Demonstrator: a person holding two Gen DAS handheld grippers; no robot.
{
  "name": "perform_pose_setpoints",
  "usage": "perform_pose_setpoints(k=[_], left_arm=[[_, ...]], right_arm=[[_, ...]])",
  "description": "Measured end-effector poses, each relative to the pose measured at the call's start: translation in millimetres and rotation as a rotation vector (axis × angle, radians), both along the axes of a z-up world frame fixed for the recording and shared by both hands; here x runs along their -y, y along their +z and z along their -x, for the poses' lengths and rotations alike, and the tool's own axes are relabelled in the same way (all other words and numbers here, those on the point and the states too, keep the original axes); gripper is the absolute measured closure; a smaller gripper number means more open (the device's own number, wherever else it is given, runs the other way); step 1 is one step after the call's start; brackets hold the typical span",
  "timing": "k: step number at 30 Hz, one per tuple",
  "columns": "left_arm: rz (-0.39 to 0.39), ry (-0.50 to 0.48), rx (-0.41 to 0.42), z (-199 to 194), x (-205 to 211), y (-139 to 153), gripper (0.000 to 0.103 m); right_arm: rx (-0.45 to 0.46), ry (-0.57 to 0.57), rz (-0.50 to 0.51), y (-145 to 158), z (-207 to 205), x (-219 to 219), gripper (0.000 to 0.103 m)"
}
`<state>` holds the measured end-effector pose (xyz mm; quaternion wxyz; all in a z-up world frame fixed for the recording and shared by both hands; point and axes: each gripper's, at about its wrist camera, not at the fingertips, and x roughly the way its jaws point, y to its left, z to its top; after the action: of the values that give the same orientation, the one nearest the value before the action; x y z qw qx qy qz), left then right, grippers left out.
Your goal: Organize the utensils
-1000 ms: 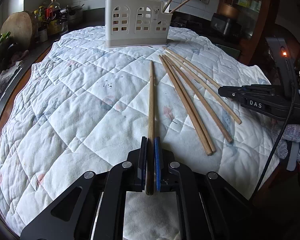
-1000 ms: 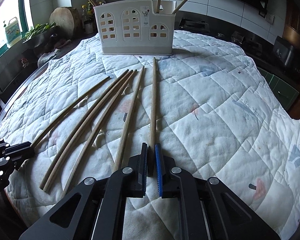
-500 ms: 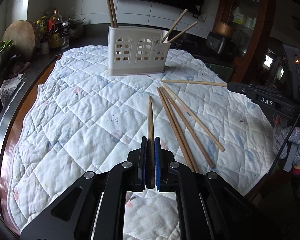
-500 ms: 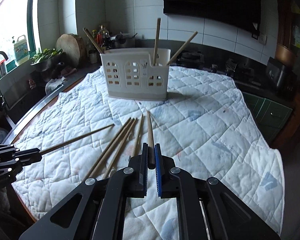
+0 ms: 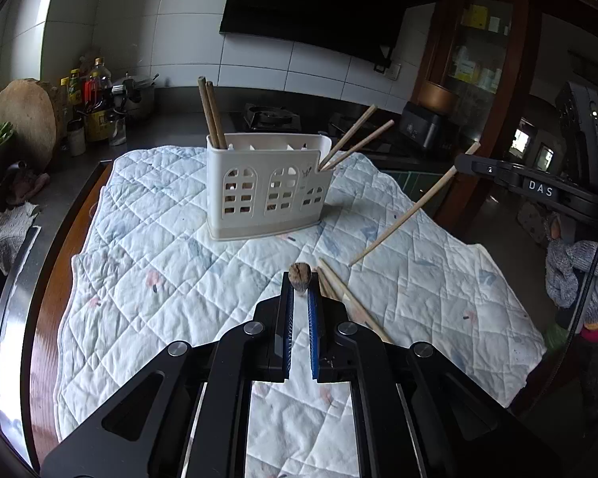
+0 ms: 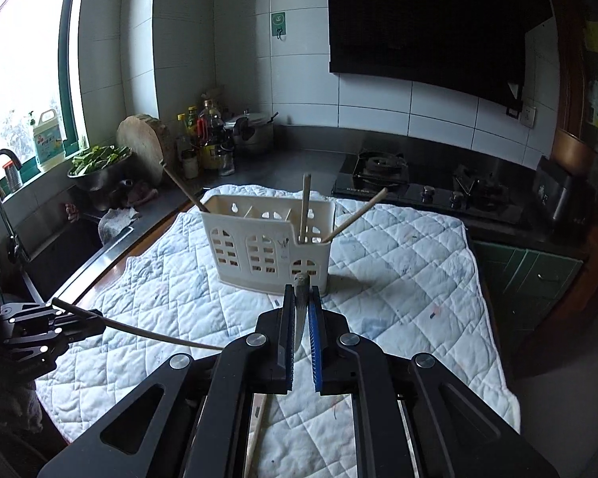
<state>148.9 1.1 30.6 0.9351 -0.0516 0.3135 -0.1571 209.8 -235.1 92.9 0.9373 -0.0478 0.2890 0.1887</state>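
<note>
Each gripper clamps one chopstick, lifted off the quilted cloth [image 5: 171, 279] in front of the white utensil holder [image 5: 267, 187]. The left gripper [image 5: 300, 290] has its fingers closed on a chopstick [image 5: 300, 275] that points straight at its own camera, so the left wrist view shows only the round end of it between the fingertips. The right wrist view shows what that view cannot: the same stick's whole length [image 6: 139, 328], running from the left gripper [image 6: 51, 318] at the frame's left edge toward the middle, above the cloth.

The right gripper [image 6: 302, 294] likewise grips a chopstick [image 6: 300, 302], seen end-on in its own view, just before the holder's right end. In the left wrist view this stick [image 5: 410, 211] appears full length, slanting down from the right gripper [image 5: 464, 163] toward the cloth to the right of the holder.

The holder stands upright on the cloth. Two chopsticks [image 5: 211, 111] stand in its left compartment and two more [image 5: 354, 139] lean out of its right one. More loose chopsticks [image 5: 346, 298] lie on the cloth in front of the holder, seen only in the left wrist view, beside the left fingers. The cloth covers the worktop [image 6: 99, 263]; behind the holder the right wrist view shows a gas hob [image 6: 418, 187], and to its left a sink tap [image 6: 0, 183].
</note>
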Motion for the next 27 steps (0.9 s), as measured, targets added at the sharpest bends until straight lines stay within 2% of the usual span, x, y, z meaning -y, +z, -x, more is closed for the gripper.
perform_pose_setpoints(k=[5, 15, 20, 27], left_arm=[[0.015, -0.011, 0.022, -27, 1, 27, 0.098], [0.006, 0.004, 0.153, -65, -4, 101, 0.098], [-0.006, 0.048, 0.186, -84, -11, 120, 0.098], [-0.033, 0.079, 0.165, -112, -15, 121, 0.098]], right_arm=[[0.017, -0.010, -0.002, 28, -25, -1, 0.096], [0.109, -0.034, -0.002, 80, -62, -13, 0.096], [0.111, -0.038, -0.005, 85, -81, -21, 0.096], [0.092, -0.032, 0.011, 77, -101, -31, 0.096]])
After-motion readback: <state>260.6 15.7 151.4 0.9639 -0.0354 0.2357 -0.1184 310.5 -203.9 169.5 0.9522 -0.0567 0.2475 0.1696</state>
